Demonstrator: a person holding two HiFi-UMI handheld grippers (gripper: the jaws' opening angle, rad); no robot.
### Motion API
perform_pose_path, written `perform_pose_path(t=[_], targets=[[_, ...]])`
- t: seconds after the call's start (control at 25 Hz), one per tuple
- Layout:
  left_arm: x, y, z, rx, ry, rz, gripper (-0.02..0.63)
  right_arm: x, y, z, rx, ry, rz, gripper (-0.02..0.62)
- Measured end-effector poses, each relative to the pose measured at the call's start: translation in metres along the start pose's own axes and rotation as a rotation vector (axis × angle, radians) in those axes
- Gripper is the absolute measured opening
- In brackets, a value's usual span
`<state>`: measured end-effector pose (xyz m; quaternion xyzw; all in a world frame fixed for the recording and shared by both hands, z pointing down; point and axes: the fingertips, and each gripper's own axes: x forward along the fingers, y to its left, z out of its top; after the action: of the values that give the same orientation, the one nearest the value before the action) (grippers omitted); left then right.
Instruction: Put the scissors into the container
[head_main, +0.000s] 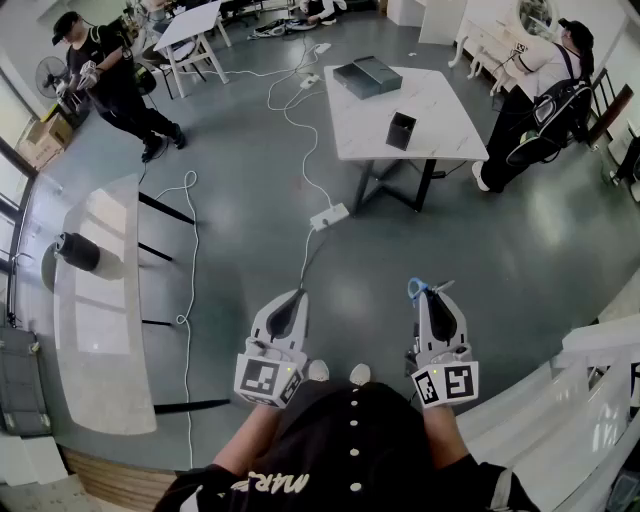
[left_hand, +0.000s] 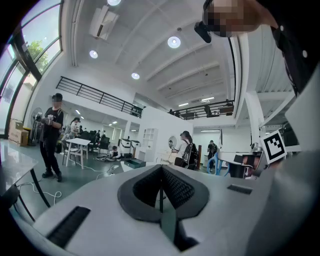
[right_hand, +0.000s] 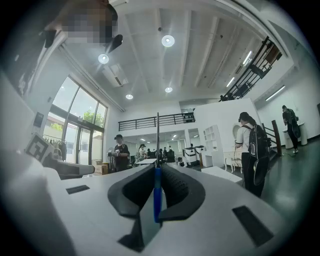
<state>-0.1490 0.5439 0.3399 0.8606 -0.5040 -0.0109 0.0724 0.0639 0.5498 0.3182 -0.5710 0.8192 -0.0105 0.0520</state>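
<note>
Scissors: I have one pair of scissors (head_main: 417, 289) clamped in my right gripper (head_main: 432, 296). Its fingers are narrow and pressed on the blue handle, and in the right gripper view the blade stands straight up from between them.
Left gripper: my left gripper (head_main: 296, 294) has its fingers closed together with nothing in them. It is held level at my 11 o'clock, beside the right one.
Container: I count one black container (head_main: 401, 130), upright on the white table (head_main: 445, 115) at my 12 to 1 o'clock, well apart from the scissors.
Also on that table: one flat grey box (head_main: 367, 76) sits near the far left corner, apart from the container.
In the way: one power strip (head_main: 329, 216) lies on the floor at 12 o'clock, between me and the white table. White cables (head_main: 300, 130) run from it along the table's left edge.
Other tables: a long pale table (head_main: 95, 330) at 9 o'clock carries one dark roll (head_main: 78, 252), and a small table (head_main: 190, 30) stands far off at 11 o'clock. That makes three tables in all.
People: I see two in the head view. A person in black (head_main: 110, 85) stands at 10 o'clock, and a person with a backpack (head_main: 540, 90) stands at 2 o'clock, just beside the white table's right end.
Edges: a white frame (head_main: 560, 390) sits close on my right, at 4 o'clock.
Open room: the bare grey floor (head_main: 230, 170) spreads from 10 to 12 o'clock, and there is more of it at 2 o'clock, near the table's front edge.
</note>
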Motion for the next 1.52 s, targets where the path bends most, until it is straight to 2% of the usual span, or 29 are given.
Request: perform_pose_path(t=[0.32, 0.68, 1.16, 1.52], targets=[[0.000, 0.004, 0.002, -0.001, -0.005, -0.014, 0.026, 0.005, 0.006, 0.001, -0.004, -0.001, -0.002, 0.052], [-0.011, 0.017, 0.005, 0.007, -0.011, -0.040, 0.026, 0.015, 0.031, -0.002, -0.018, -0.007, 0.004, 0.052], [-0.031, 0.046, -0.013, -0.009, 0.009, -0.093, 0.026, 0.019, 0.067, -0.022, -0.042, 0.017, -0.029, 0.052], [-0.011, 0.056, -0.010, -0.018, 0.011, -0.114, 0.026, 0.037, 0.072, -0.024, -0.077, 0.024, -0.023, 0.052]])
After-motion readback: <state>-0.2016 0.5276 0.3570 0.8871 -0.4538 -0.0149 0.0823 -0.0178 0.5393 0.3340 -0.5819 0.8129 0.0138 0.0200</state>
